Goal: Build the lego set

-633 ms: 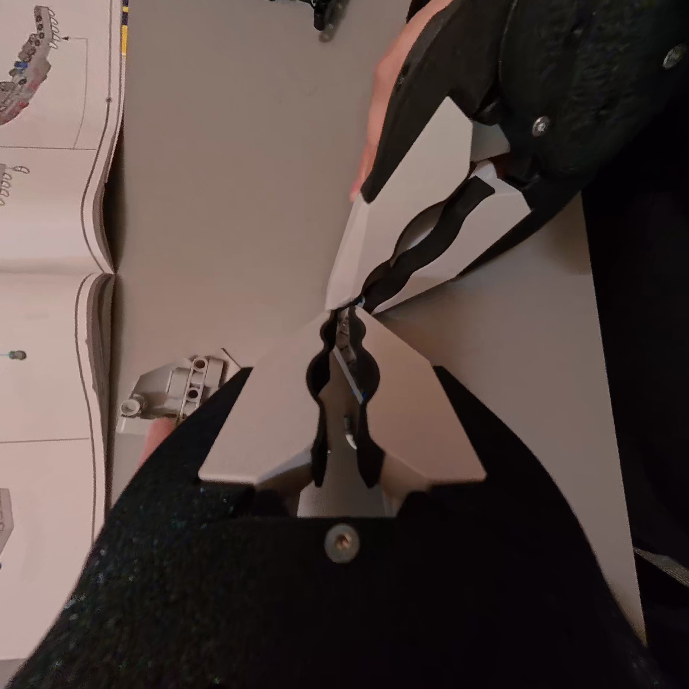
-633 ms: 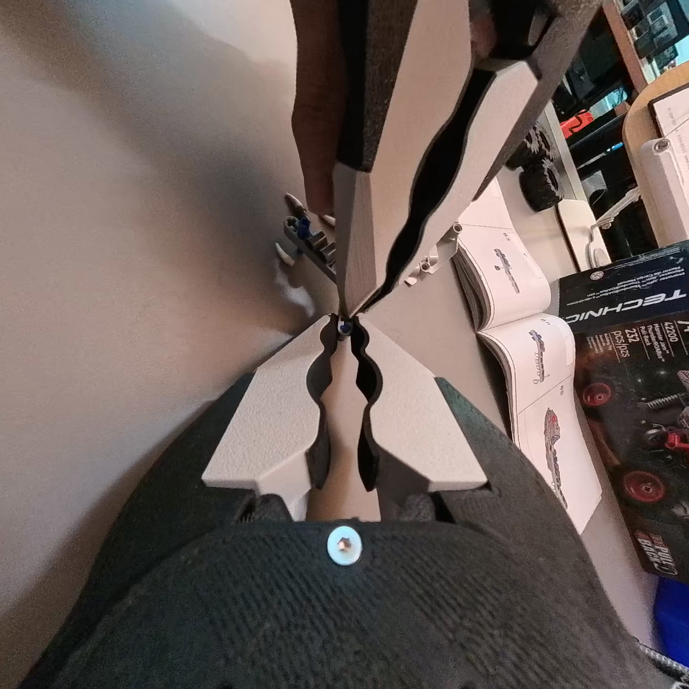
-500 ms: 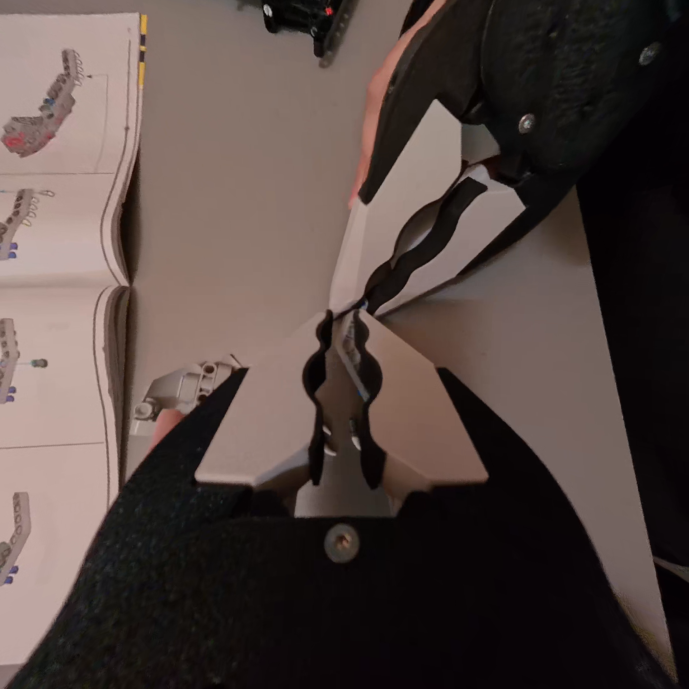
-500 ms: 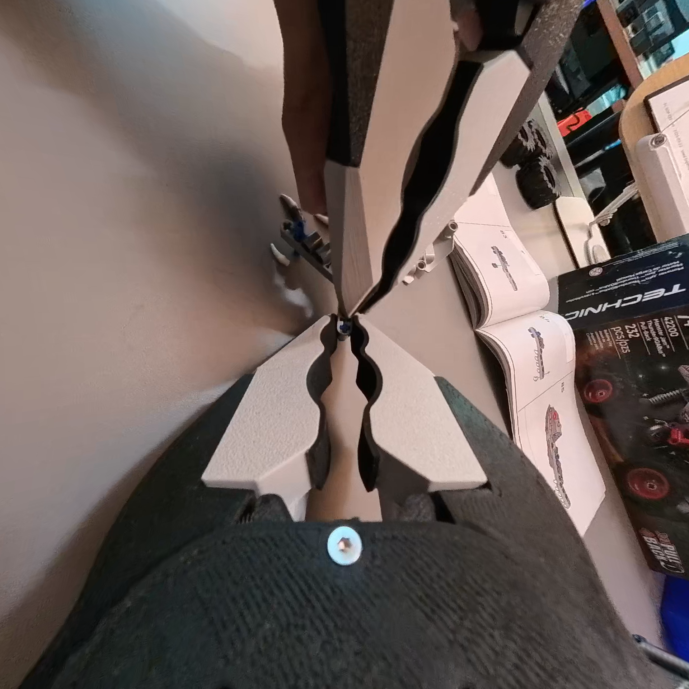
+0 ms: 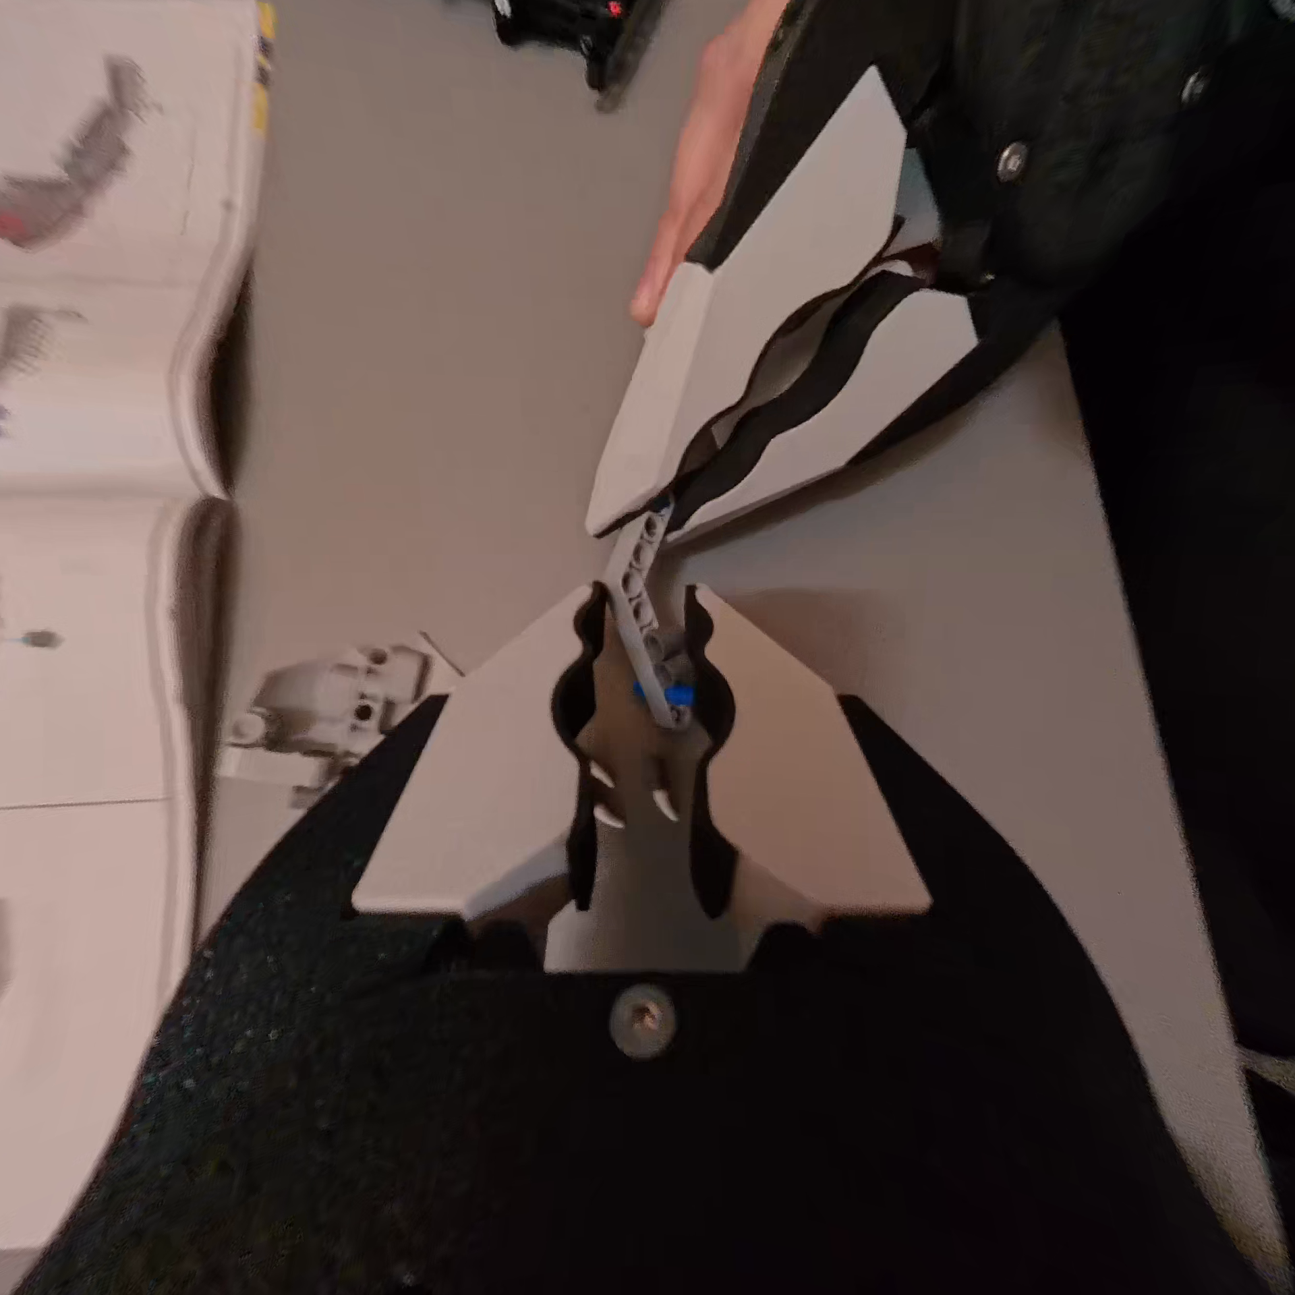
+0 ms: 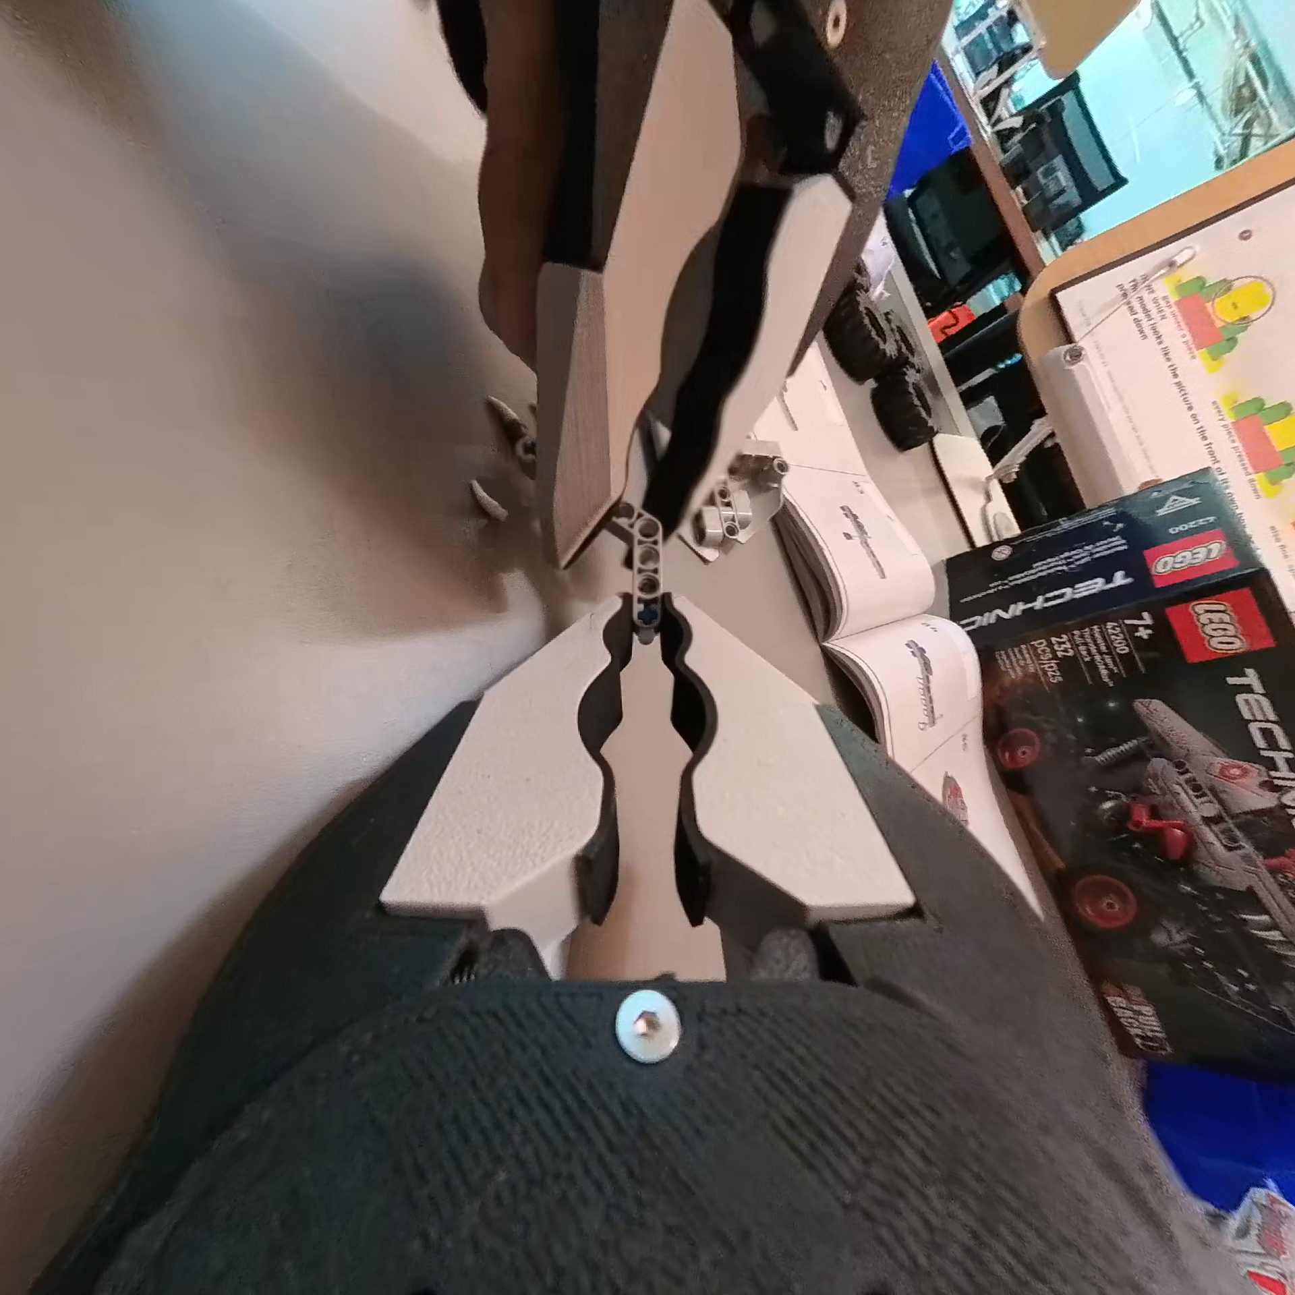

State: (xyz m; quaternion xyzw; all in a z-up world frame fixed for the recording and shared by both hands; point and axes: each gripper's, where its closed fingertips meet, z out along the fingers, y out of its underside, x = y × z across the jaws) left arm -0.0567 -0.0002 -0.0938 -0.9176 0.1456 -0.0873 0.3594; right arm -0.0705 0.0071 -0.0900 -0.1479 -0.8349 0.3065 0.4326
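Observation:
A grey studless beam (image 5: pixel 639 595) with blue pins hangs in the air between my two grippers. My right gripper (image 6: pixel 648 620) is shut on one end of it, at a blue pin. In the left wrist view the right gripper (image 5: pixel 662 515) reaches in from the upper right. My left gripper (image 5: pixel 645 595) is open, and the beam's other end lies loose between its fingers. In the right wrist view the beam (image 6: pixel 646 553) runs up to the open left gripper (image 6: pixel 617 543).
An open instruction booklet (image 5: pixel 91 560) lies at the left, with a light grey lego assembly (image 5: pixel 336 701) beside it. Small white claw pieces (image 5: pixel 662 806) lie on the table under the left gripper. A lego box (image 6: pixel 1121 736) and black wheels (image 6: pixel 883 350) stand at the right.
My left gripper has opened and let go of the beam, and the two grippers have drawn apart. More of the beam now shows. The right gripper still holds it.

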